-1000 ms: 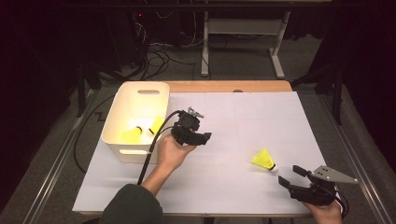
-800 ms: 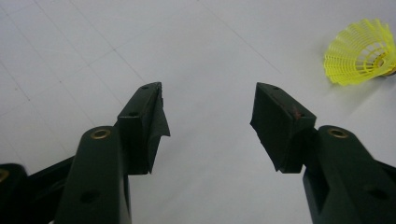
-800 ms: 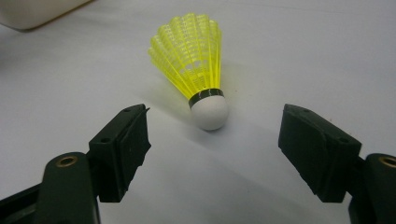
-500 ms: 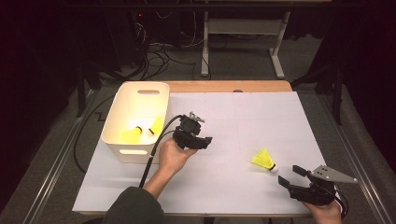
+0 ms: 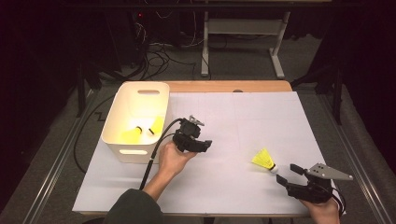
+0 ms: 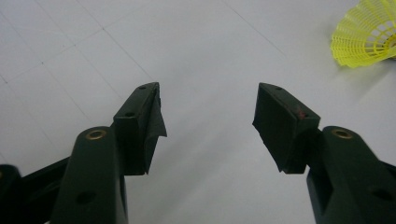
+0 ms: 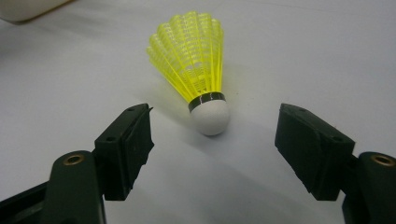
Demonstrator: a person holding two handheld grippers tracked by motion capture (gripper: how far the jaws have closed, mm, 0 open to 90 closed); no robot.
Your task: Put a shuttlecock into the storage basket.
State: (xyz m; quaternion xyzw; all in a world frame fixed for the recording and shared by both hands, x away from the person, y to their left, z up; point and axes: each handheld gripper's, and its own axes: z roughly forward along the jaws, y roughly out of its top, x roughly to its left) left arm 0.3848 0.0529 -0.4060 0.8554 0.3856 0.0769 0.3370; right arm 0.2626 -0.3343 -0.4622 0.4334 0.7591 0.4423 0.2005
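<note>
Yellow plastic shuttlecock (image 5: 264, 159) w/ mesh-ribbed skirt, thin dark band and rounded white cork tip, lying on its side on smooth white sheet (image 5: 243, 116) w/ faint grid lines, at the right-front of the table, tip toward the right claw (image 5: 286, 173). Right claw black, blocky, matte pads, grey three-cornered plate on top; jaws wide apart but just been closing a bit, nothing pressed, shuttlecock just ahead of the gap, not touching either pad in the right gripper view (image 7: 201, 79). Left claw (image 5: 200, 143) held in a hand (image 5: 172, 157) near mid-table, jaws spread wide, released, gripping nothing; bare sheet between its pads, shuttlecock skirt (image 6: 366, 35) off at top right of the left gripper view. White plastic bin (image 5: 135, 119), rounded corners, slot handles, at left w/ more yellow shuttlecocks (image 5: 140, 133) inside.
</note>
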